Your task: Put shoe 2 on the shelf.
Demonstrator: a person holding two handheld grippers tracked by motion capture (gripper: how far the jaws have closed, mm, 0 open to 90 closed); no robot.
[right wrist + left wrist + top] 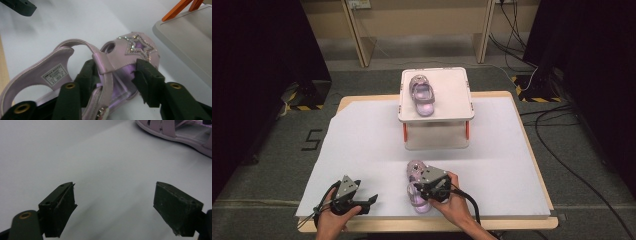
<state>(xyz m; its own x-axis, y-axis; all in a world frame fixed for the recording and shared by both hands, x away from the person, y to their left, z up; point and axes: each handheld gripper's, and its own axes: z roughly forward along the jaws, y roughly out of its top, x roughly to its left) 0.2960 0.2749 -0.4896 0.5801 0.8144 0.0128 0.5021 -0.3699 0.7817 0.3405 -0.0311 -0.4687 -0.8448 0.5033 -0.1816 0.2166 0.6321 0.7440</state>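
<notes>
White sheeting covers the wooden bench [362, 140], which stands on a grey floor with dark curtains at either side and cables [557, 130] trailing at the right. At the near left, a hand holds the left gripper [371, 201] low over the sheet, its fingers [58, 212] spread wide with nothing between them; in the left gripper view a lilac sole edge crosses the far right corner. Just right of it, near the bench's front middle, lies a lilac sandal [414, 192] with its toe pointing to the far side. The right gripper [426, 191] sits over this sandal, and in the right gripper view its fingers [150, 82] are closed on either side of the upper, one inside beneath the ankle strap, the other against the outer flank below a glittering star on the toe cap. A printed label shows on the heel insole there. Farther back, at the middle of the bench, a small white raised tray [452, 90] stands on orange legs, and a second lilac sandal [422, 95] lies on its left half, lengthwise, toe away.
</notes>
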